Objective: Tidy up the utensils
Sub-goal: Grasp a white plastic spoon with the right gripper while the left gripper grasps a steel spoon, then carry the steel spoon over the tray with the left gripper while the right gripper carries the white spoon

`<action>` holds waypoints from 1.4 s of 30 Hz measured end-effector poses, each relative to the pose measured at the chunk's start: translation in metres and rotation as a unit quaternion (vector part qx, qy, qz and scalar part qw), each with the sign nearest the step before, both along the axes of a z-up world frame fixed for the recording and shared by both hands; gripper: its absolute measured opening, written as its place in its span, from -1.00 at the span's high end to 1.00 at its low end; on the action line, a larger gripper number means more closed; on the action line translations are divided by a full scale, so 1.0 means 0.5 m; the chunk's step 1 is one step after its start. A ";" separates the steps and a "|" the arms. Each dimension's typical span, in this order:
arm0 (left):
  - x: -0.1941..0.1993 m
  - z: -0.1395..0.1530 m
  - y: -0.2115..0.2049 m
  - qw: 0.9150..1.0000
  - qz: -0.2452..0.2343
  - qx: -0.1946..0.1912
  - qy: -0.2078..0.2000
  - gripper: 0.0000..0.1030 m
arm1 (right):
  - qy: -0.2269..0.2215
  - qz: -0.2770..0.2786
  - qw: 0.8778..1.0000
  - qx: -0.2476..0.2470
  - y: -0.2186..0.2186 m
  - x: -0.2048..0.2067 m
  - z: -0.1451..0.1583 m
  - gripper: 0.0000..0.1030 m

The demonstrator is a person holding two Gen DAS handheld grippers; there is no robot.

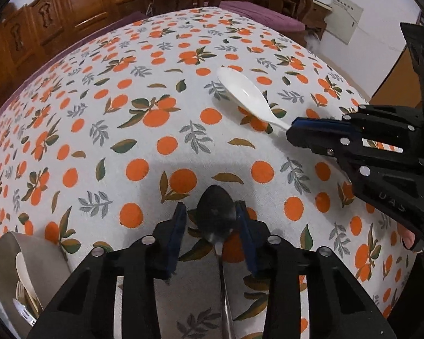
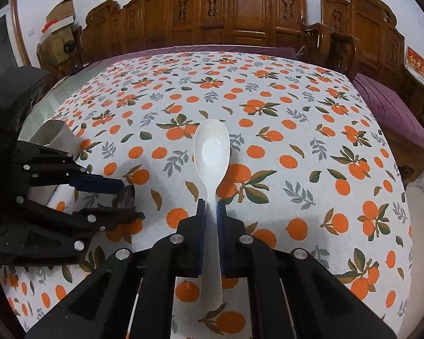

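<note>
Left claw [image 1: 210, 212]: stood partly open, its blue pads on either side of the metal spoon [image 1: 216, 212]; the right pad sat at the bowl's edge, the left pad apart from it, so no firm grip showed.
Metal spoon: lay on the cloth between the left fingers, bowl forward, handle running back under the claw.
Right claw [image 2: 211, 207]: nearly closed, pinching the handle of the white spoon [image 2: 212, 152]; bowl pointed ahead of the fingertips, hollow up, handle end reaching back past the pads.
Holder [image 1: 19, 254]: grey container to the left of the left claw, with pale and metal utensils inside.
Writing: raised letters on the right claw's body [image 1: 390, 202], seemingly "UAS"; red sign [image 2: 417, 65] far right, unreadable.
Surface: table [image 2: 296, 130] under a white cloth printed with oranges and leaves.
Room: carved wooden furniture [image 2: 240, 8] beyond the table, purple cushion [image 2: 390, 110] at right, white wall behind.
</note>
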State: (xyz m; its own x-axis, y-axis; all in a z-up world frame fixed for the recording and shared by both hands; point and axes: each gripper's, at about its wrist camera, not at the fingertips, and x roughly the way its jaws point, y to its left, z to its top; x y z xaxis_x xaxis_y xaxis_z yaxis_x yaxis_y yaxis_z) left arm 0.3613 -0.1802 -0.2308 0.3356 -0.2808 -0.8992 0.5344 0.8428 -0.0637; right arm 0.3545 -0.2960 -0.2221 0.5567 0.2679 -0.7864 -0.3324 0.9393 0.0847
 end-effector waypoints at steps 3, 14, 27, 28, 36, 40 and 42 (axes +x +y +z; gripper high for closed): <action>0.002 0.001 0.003 1.000 0.006 -0.004 0.000 0.48 | -0.001 0.002 1.000 0.002 0.001 -0.001 0.002 0.82; -0.050 0.043 0.012 0.998 0.023 -0.011 -0.065 0.49 | -0.010 0.005 1.000 0.004 0.010 -0.011 0.014 0.82; -0.121 0.170 0.066 0.984 0.068 -0.072 -0.149 0.49 | -0.041 -0.003 0.999 0.015 0.030 -0.049 0.055 0.82; -0.126 0.180 0.068 0.983 0.069 -0.076 -0.154 0.49 | -0.043 -0.003 0.999 0.016 0.031 -0.052 0.057 0.82; -0.154 0.239 0.096 0.977 0.078 -0.086 -0.179 0.49 | -0.060 0.002 0.998 0.031 0.052 -0.081 0.088 0.82; -0.161 0.272 0.138 0.974 0.090 -0.090 -0.186 0.49 | -0.078 0.019 0.996 0.043 0.086 -0.106 0.116 0.82; -0.163 0.289 0.169 0.973 0.098 -0.087 -0.192 0.49 | -0.087 0.031 0.995 0.043 0.107 -0.119 0.128 0.82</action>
State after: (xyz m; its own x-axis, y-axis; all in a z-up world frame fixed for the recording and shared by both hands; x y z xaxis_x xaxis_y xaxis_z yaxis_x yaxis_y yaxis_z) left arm 0.2795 -0.0956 -0.0862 0.6994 -0.3142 -0.6420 0.3774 0.9251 -0.0416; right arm 0.2950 -0.2427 -0.1579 0.6617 0.3691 -0.6526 -0.4067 0.9079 0.1012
